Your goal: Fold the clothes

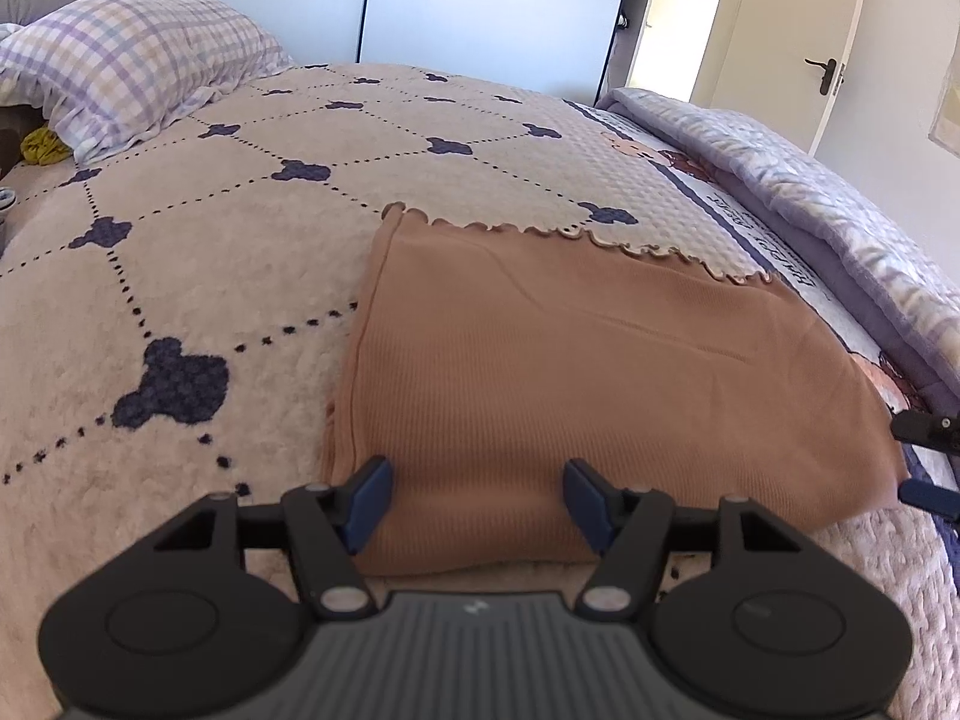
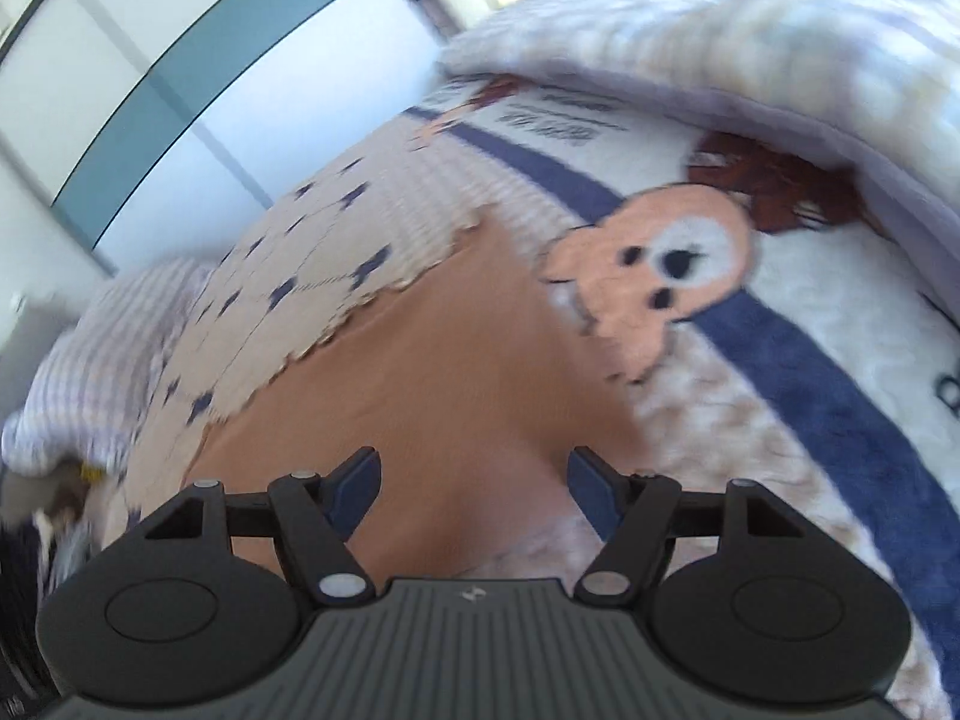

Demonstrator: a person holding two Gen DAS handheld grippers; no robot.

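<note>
A tan ribbed garment (image 1: 570, 372) with a frilled far hem lies folded flat on the bed's cream blanket. My left gripper (image 1: 477, 501) is open, its blue pads over the garment's near edge, holding nothing. The right gripper's fingertips (image 1: 927, 462) show at the garment's right edge in the left wrist view. In the blurred right wrist view my right gripper (image 2: 474, 489) is open above the same garment (image 2: 432, 372), near its right corner, and empty.
A checked pillow (image 1: 132, 66) lies at the bed's far left with a yellow cloth (image 1: 45, 147) beside it. A rolled lilac quilt (image 1: 810, 198) runs along the bed's right side. Wardrobe doors (image 1: 420, 0) and a room door (image 1: 840, 36) stand behind.
</note>
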